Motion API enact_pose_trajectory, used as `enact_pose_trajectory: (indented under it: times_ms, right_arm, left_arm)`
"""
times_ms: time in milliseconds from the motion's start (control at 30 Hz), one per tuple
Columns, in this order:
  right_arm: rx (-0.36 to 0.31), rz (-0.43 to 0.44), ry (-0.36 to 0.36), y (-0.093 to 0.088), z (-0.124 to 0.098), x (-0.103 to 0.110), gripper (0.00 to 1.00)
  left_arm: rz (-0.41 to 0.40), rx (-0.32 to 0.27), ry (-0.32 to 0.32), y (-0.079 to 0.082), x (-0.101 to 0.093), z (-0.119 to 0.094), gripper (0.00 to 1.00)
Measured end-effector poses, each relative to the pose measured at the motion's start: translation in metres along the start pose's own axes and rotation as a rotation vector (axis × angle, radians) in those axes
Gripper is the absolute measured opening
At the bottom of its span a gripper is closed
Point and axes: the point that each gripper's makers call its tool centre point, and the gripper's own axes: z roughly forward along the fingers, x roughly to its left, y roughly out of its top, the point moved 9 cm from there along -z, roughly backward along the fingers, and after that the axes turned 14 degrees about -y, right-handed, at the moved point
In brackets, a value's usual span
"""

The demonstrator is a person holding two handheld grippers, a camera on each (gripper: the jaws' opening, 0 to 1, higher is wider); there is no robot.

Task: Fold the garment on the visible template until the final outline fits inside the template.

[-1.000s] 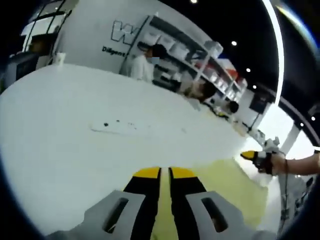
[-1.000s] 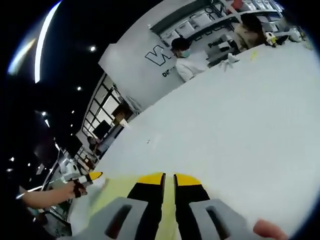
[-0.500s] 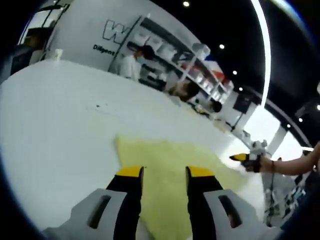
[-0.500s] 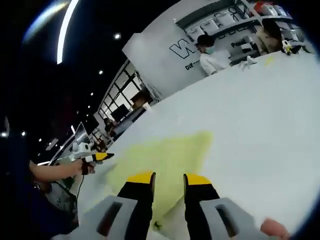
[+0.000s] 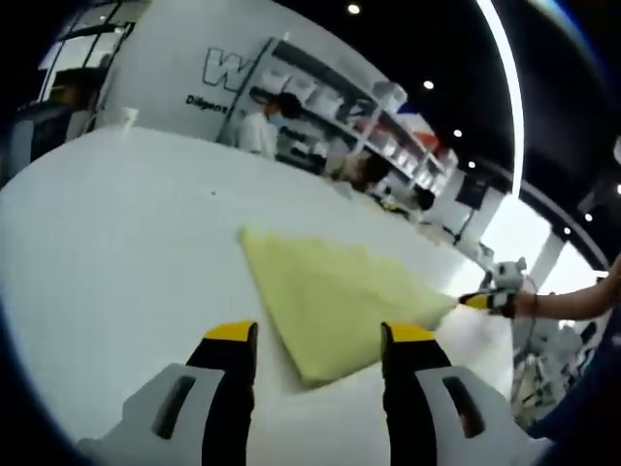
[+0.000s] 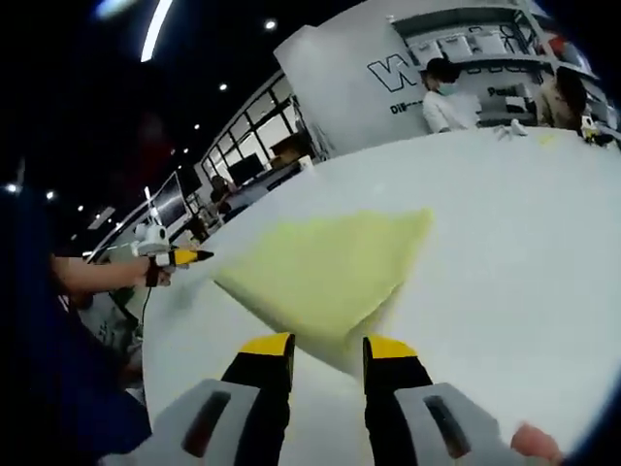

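Now the yellow garment (image 5: 335, 291) lies just beyond the left tool (image 5: 312, 340).

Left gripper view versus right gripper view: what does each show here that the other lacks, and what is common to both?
Left gripper view: the left tool, jaws open, with the right tool at the far corner of the yellow garment, and lit shelving behind.

Right gripper view: the right tool, jaws open, with the left tool beside the garment's edge, and dark windows.

Both share: the garment lying flat on the white table, released, and the wall lettering.
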Motion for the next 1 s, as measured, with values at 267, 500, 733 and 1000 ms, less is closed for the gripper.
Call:
enact_pose_trajectory:
  times_ms: [267, 500, 733, 1000]
  right_arm:
    - [0.002, -0.025, -0.029, -0.002, 0.001, 0.007, 0.27]
    - [0.028, -0.045, -0.041, -0.004, 0.005, 0.006, 0.27]
    - [0.077, -0.098, -0.031, -0.007, 0.010, 0.015, 0.27]
    - [0.033, -0.087, -0.010, 0.002, 0.011, 0.019, 0.28]
  left_arm:
    - [0.081, 0.134, -0.026, -0.022, -0.009, -0.004, 0.51]
    - [0.091, 0.149, -0.012, -0.023, -0.005, 0.005, 0.48]
    - [0.154, 0.247, -0.049, -0.026, -0.012, 0.020, 0.46]
    - [0.179, 0.183, -0.071, -0.008, -0.023, 0.030, 0.46]
